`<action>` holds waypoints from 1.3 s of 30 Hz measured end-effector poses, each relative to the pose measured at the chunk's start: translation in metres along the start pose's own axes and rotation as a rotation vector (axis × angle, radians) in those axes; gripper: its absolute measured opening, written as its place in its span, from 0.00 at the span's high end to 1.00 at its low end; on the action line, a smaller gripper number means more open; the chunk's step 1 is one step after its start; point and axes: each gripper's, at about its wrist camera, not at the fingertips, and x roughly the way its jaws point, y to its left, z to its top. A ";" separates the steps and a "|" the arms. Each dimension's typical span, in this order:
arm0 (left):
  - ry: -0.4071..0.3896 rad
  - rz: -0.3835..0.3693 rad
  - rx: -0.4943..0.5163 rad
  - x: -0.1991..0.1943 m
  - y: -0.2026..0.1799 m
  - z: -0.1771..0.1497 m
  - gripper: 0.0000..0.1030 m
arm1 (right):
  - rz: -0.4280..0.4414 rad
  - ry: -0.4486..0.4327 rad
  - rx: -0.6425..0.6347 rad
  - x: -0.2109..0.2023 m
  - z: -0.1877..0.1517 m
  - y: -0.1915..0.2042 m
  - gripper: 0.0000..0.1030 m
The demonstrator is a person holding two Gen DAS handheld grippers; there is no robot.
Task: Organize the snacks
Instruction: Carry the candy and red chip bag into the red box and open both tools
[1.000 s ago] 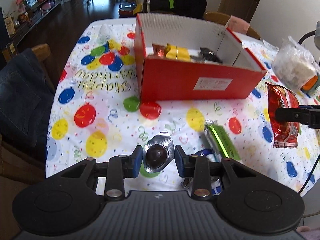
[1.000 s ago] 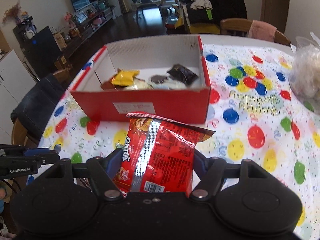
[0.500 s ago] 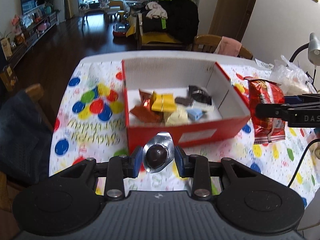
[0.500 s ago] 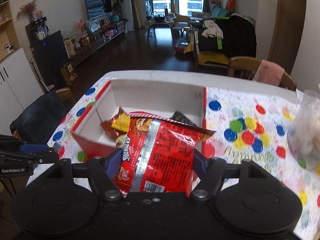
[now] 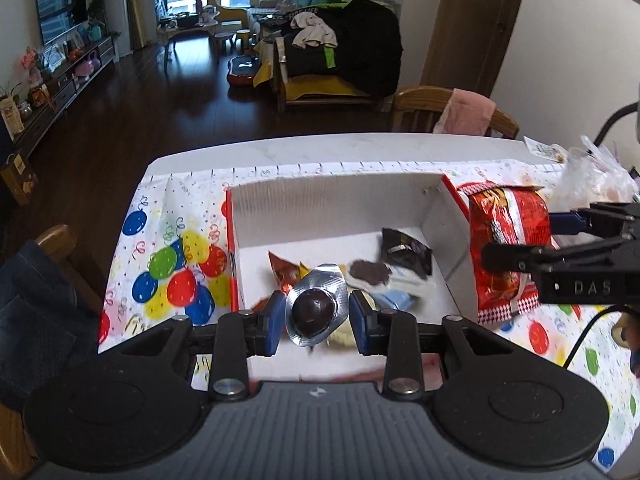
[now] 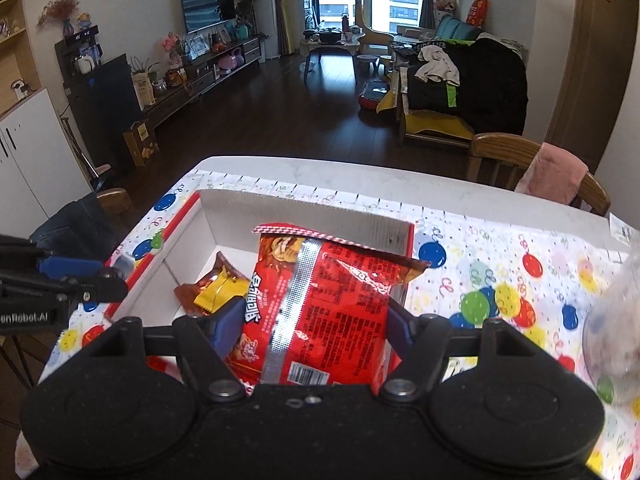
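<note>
Here, in the left wrist view, the left gripper [image 5: 316, 318] clenches its fingers [image 5: 269, 322] on a foil-wrapped chocolate [image 5: 315, 309], pinching the silver wrapper from both sides so the dark dome faces the camera. The chocolate hangs over the near part of the red box [image 5: 234, 264], above the wrapped snacks [image 5: 386, 268] already lying on the white floor of the box. I judge it is held there because the box is where the snacks are being gathered, and a drop from this spot would land inside. Just outside the right wall of the box, the right gripper [image 5: 560, 248] carries a red snack bag [image 5: 506, 248] upright, at about the height of the rim.

In the right wrist view, the right gripper's fingers [image 6: 226, 326] are grasping the red snack bag by its two side edges, spread wide because the bag is broad. The bag's top stands over the right half of the box, hiding much of the inside; an orange and yellow packet [image 6: 214, 290] shows in the box to the bag's left. The left gripper sits at the left wall of the box. The box rests on the table [image 6: 500, 276], which wears a balloon-printed cloth. Both snacks seem poised for release; neither is in the box yet.
</note>
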 end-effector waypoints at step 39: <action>0.367 0.146 -0.035 0.171 0.004 0.076 0.67 | 0.048 0.328 -0.136 0.168 0.027 0.007 0.31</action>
